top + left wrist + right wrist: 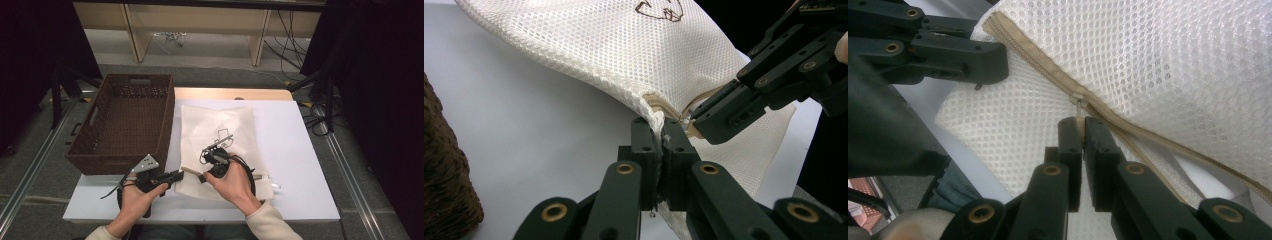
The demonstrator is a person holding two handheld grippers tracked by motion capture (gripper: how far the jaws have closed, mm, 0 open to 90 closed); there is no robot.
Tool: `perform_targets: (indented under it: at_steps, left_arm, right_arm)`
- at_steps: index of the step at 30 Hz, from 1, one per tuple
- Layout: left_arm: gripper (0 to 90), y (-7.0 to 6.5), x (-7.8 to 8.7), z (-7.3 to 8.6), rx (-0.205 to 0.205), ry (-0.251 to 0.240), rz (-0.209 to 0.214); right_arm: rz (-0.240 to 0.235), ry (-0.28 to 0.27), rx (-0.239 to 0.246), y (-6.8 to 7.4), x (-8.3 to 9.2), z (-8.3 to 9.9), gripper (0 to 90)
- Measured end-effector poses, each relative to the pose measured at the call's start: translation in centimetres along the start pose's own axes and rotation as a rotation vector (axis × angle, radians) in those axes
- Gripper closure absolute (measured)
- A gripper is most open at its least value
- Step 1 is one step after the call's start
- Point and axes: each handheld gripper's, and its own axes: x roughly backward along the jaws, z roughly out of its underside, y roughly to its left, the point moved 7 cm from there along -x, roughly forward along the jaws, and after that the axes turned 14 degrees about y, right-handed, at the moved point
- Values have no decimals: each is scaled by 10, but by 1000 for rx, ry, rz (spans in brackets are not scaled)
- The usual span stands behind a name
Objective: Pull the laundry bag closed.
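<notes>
A white mesh laundry bag (pixel 215 122) with a dark stitched motif lies on the white table (pixel 292 165). Its beige zipper (pixel 1153 137) runs along the near edge. In the left gripper view my left gripper (pixel 659 127) is shut on the bag's corner, right at the zipper's end. My right gripper (pixel 1079 120) is shut on the zipper pull (pixel 1078 106), a short way along from that corner. In the high view the left gripper (pixel 181 173) and the right gripper (pixel 201 176) meet tip to tip at the bag's front left corner, which is lifted a little.
A brown wicker basket (pixel 117 162) stands at the table's left, close behind my left hand. Past the far edge are wooden furniture legs and loose cables on the floor. Black stands flank the table.
</notes>
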Motion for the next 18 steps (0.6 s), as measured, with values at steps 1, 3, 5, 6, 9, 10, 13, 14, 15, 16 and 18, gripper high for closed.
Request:
perform_targets:
  at_steps: [1, 3, 5, 6, 9, 10, 13, 14, 15, 16, 18]
  left_arm:
    - [863, 0, 0, 0, 0, -1, -2]
    - [863, 0, 0, 0, 7, -3, 0]
    - [863, 0, 0, 0, 3, -1, 1]
    - [863, 0, 0, 0, 3, 4, -4]
    - [863, 0, 1, 0, 10, -2, 3]
    - [863, 1, 2, -1, -6, -3, -3]
    - [863, 2, 5, -3, -5, -17, -2]
    - [863, 3, 5, -2, -6, -12, -8]
    - [864, 2, 4, -1, 5, -5, -12]
    - [864, 2, 3, -1, -12, -6, -13]
    - [864, 3, 3, 0, -2, -1, -12]
  right_arm:
    - [-5, 3, 5, 0, 0, 0, 876]
    - [-7, 2, -3, 0, -1, 0, 876]
    - [-14, 5, -2, 0, -1, 0, 876]
    - [-12, 9, -3, 0, -1, 0, 876]
    - [-15, 12, -9, -1, -1, 1, 877]
    - [-4, 18, -9, -2, -2, 1, 877]
    - [5, 26, -36, -5, -2, 3, 877]
    - [10, 26, -26, -8, -2, 4, 876]
    - [15, 32, -27, -10, -2, 4, 876]
    - [20, 31, -30, -10, -2, 5, 876]
    - [13, 32, -20, -8, -2, 5, 876]
